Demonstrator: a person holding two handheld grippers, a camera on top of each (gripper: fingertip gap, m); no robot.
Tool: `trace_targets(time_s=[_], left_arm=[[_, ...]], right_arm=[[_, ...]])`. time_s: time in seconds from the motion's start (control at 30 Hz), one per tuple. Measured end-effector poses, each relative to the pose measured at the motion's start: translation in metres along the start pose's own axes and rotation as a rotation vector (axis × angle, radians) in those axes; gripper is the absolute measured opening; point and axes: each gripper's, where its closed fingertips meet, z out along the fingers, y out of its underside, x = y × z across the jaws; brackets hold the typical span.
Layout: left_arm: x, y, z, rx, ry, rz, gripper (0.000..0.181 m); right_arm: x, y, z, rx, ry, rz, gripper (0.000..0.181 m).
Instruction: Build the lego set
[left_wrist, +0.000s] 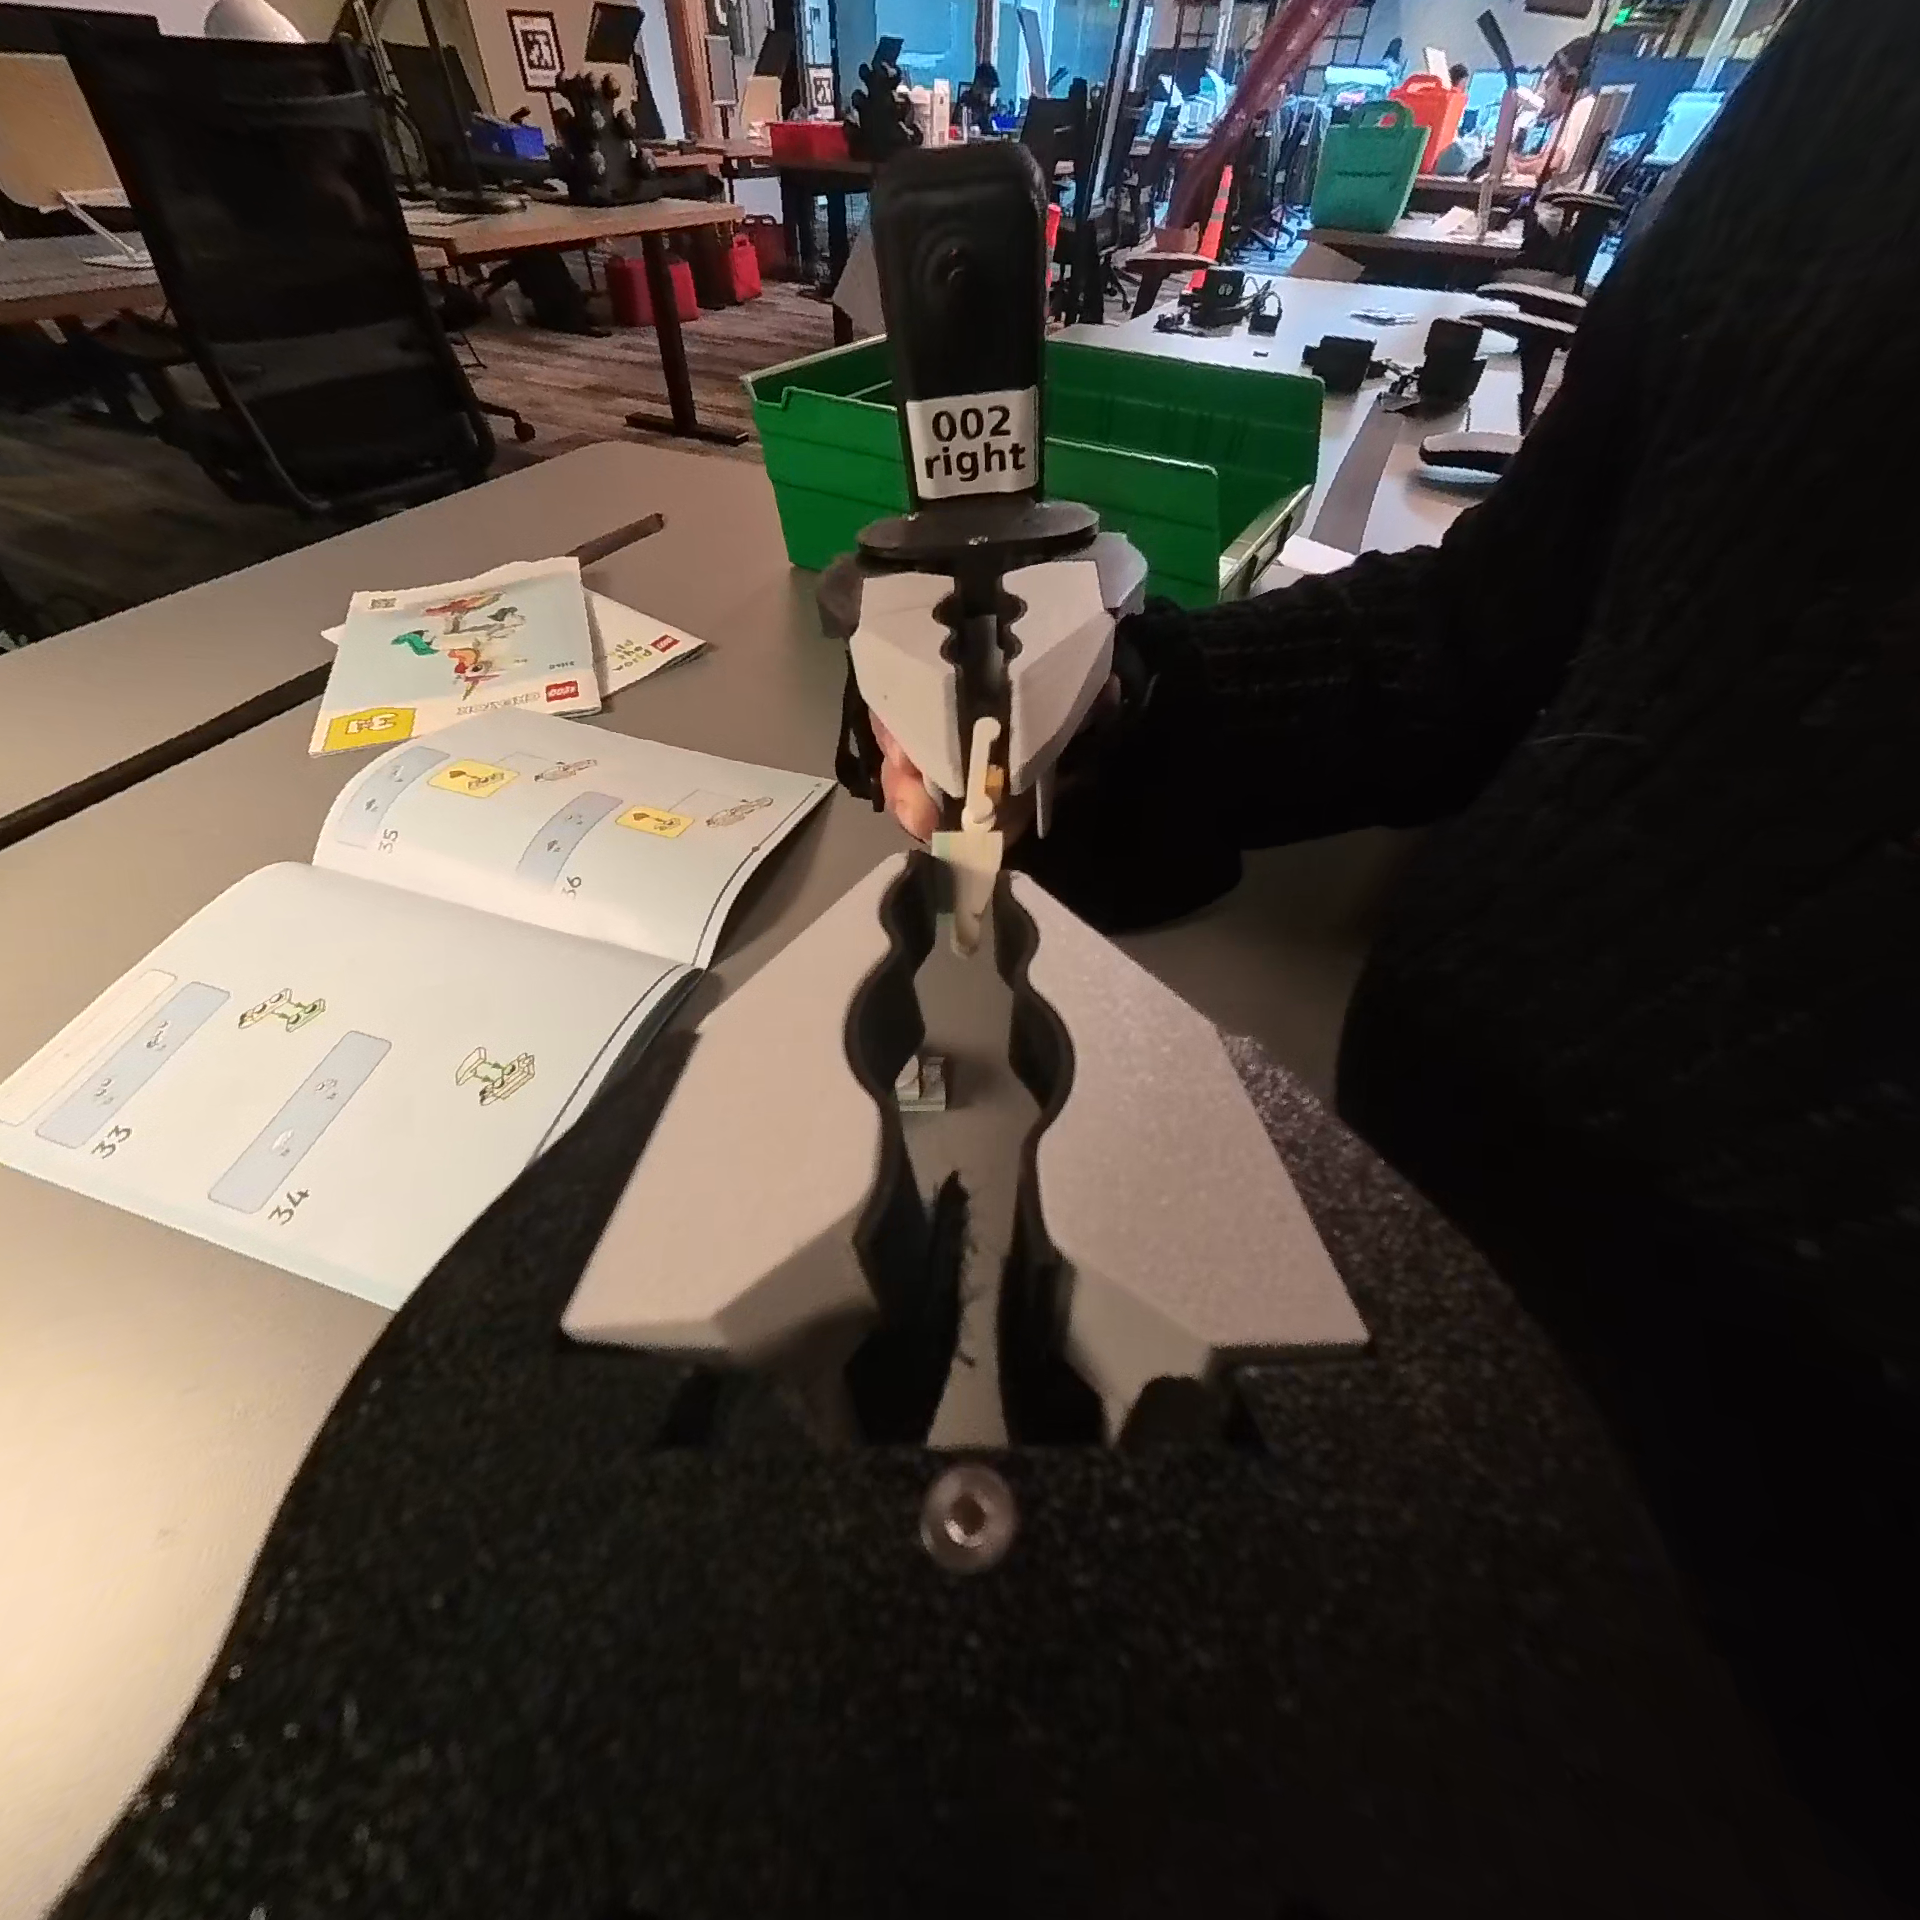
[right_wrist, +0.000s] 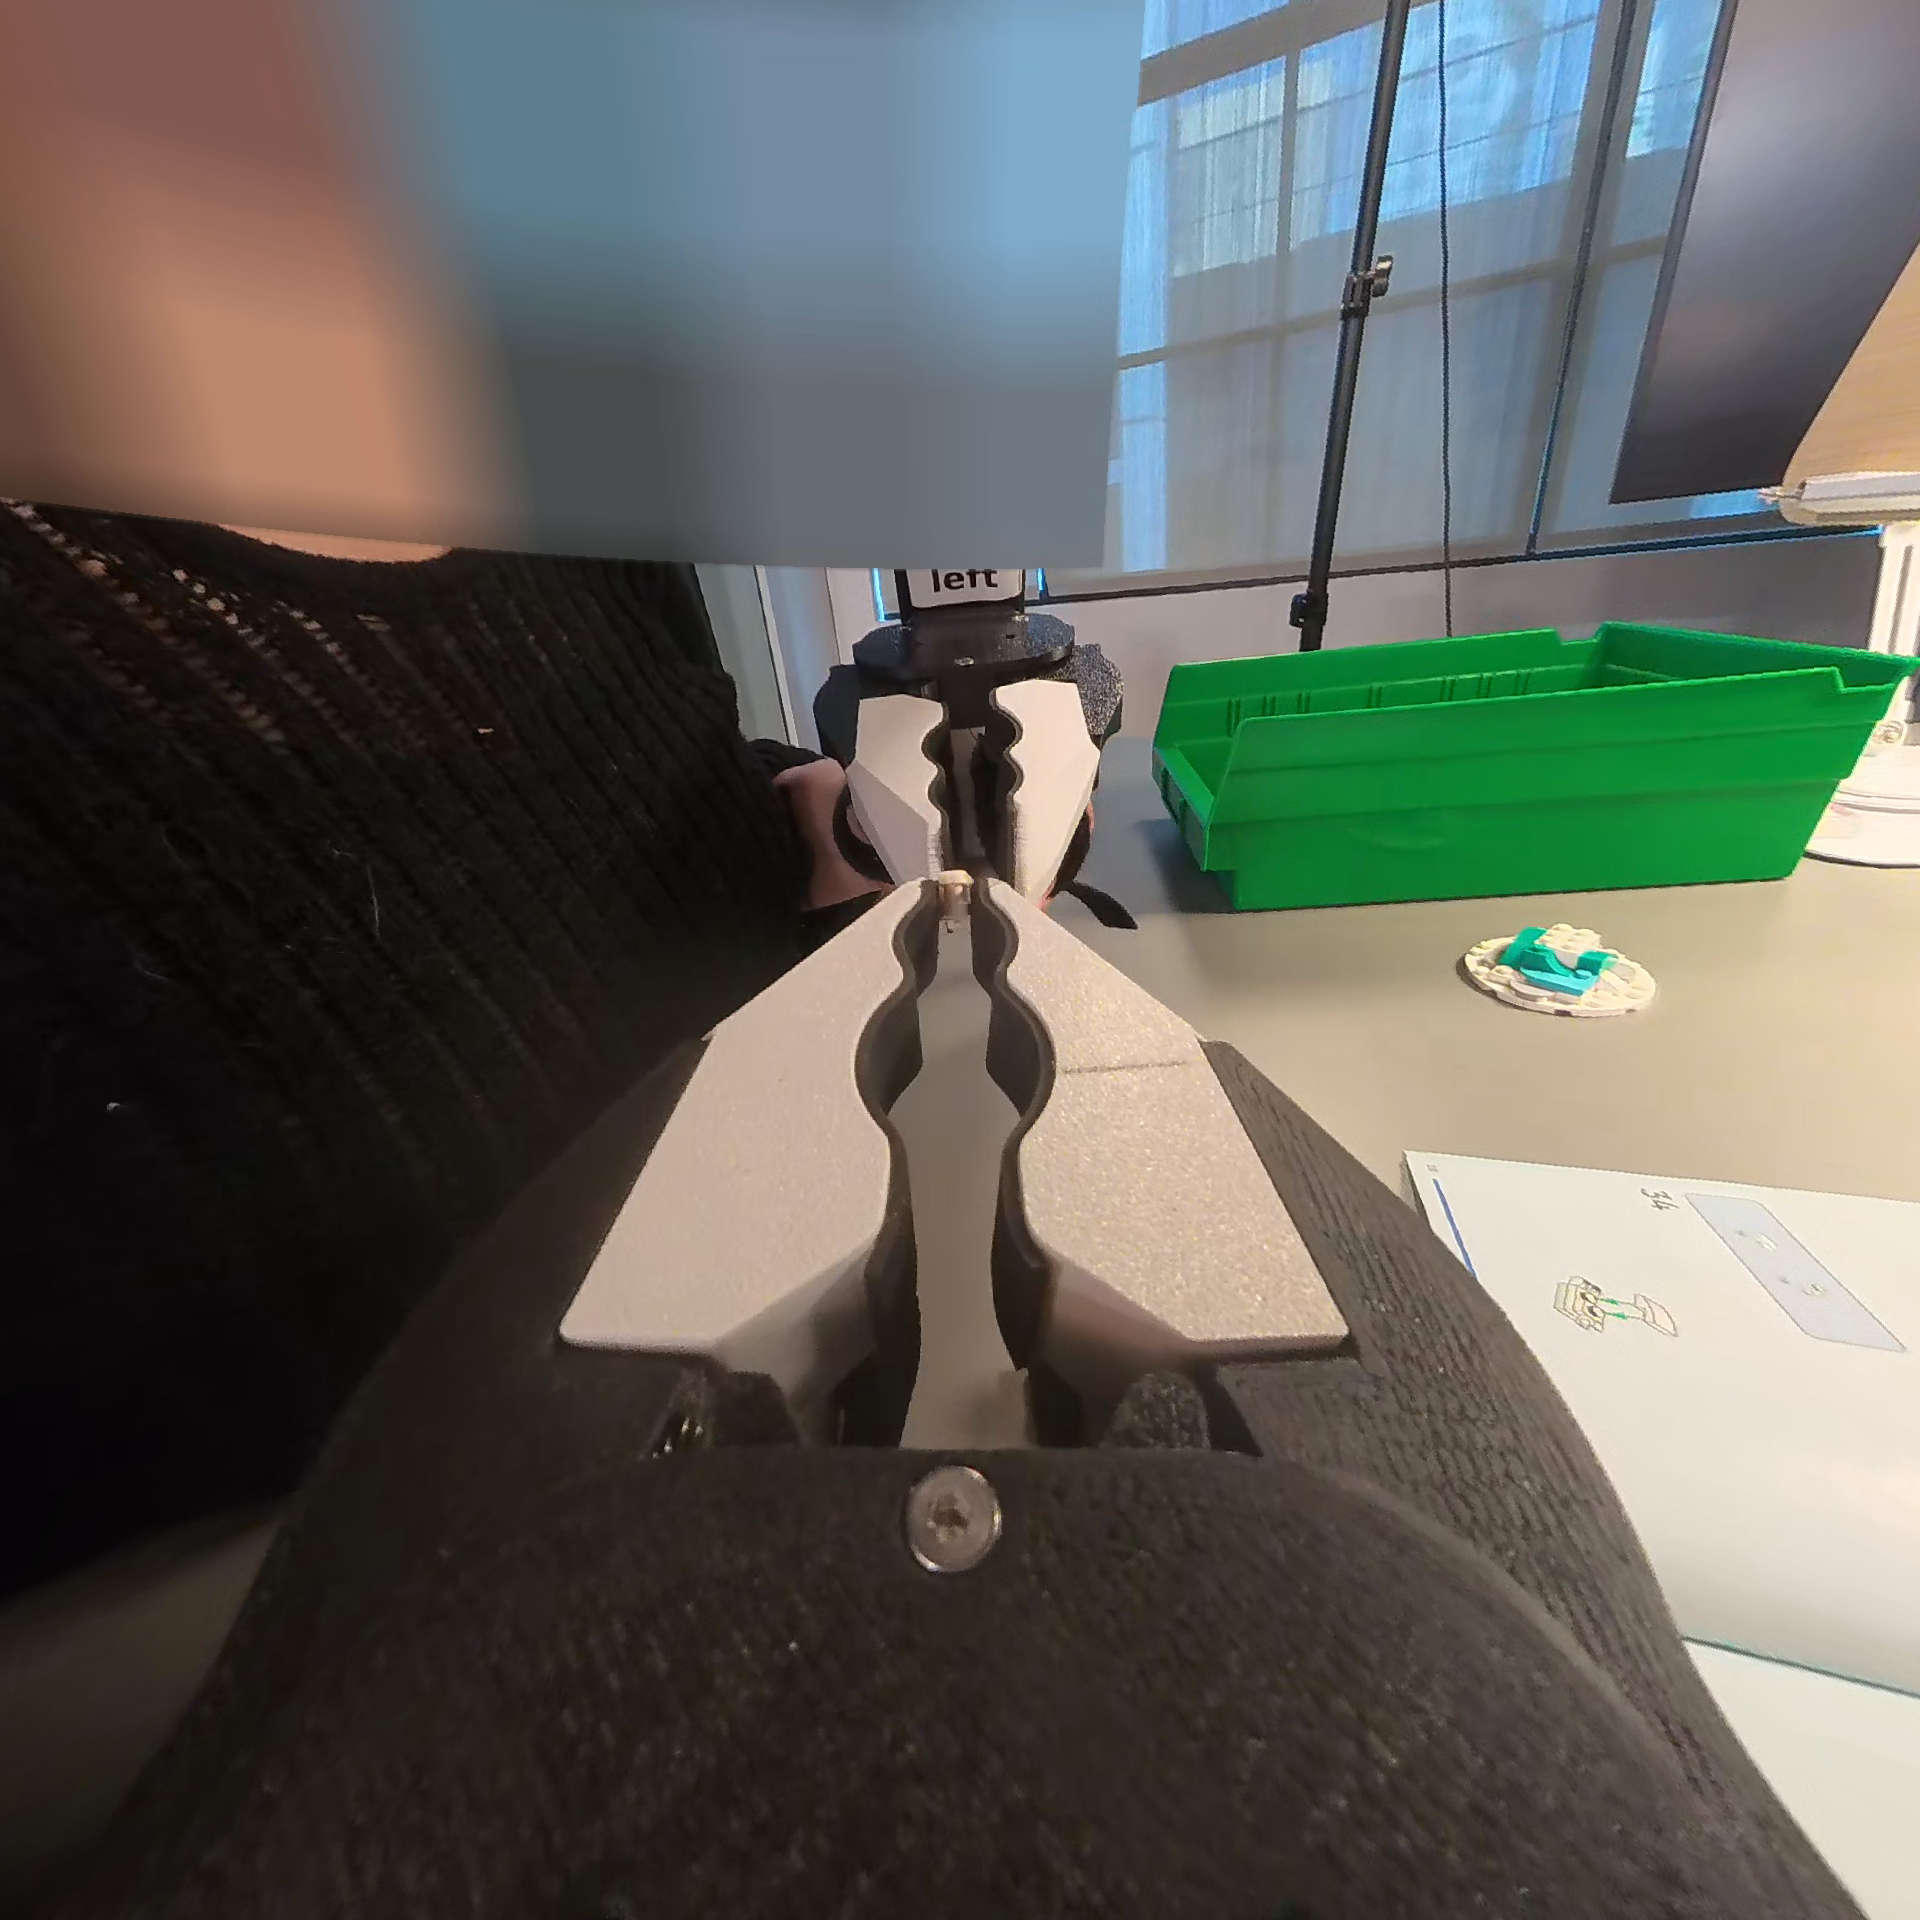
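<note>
- The two grippers meet tip to tip above the surface (left_wrist: 260, 1403), each looking straight down the other's fingers.
- The left gripper (left_wrist: 961, 894) is clenched on a pale sub-assembly (left_wrist: 971, 868) at its tips; the piece's long axis runs roughly along the line between the two tools.
- The right gripper (right_wrist: 953, 894) is clenched on a small white piece (right_wrist: 952, 889), pinched at the very tips and touching or nearly touching the left's load (which of the two I cannot tell).
- My judgement: the coming move is a push along that shared axis, so the tips must stay in line; a sideways slip would pop the piece out.
- Only the left wrist view shows a small grey brick (left_wrist: 925, 1086) lying on the surface below the fingers, and the open booklet (left_wrist: 343, 1039) spread flat.
- Only the right wrist view shows the round white plate (right_wrist: 1496, 987) with a teal build (right_wrist: 1553, 961), well apart, near the green bin (right_wrist: 1507, 821).
</note>
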Motion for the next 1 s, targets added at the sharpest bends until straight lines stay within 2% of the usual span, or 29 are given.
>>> trace_targets(time_s=[0.53, 0.8, 0.83, 0.93, 1.0], left_arm=[[0.003, 0.004, 0.001, -0.023, -0.003, 0.026, 0.009], [-0.002, 0.01, -0.003, -0.035, -0.031, 0.05, 0.009], [-0.006, 0.011, -0.003, -0.044, -0.05, 0.057, 0.009], [-0.019, 0.016, -0.007, -0.083, -0.1, 0.052, 0.008], [-0.025, 0.019, -0.01, -0.094, -0.114, 0.041, 0.008]], right_arm=[[-0.001, 0.003, -0.003, 0.004, -0.017, 0.006, 0.004], [0.003, 0.01, 0.0, -0.005, 0.041, -0.043, 0.004], [0.006, 0.01, 0.0, -0.006, 0.066, -0.054, 0.006], [0.014, 0.011, -0.003, -0.025, 0.137, -0.112, 0.028], [0.02, 0.016, -0.004, -0.095, 0.197, -0.229, 0.033]])
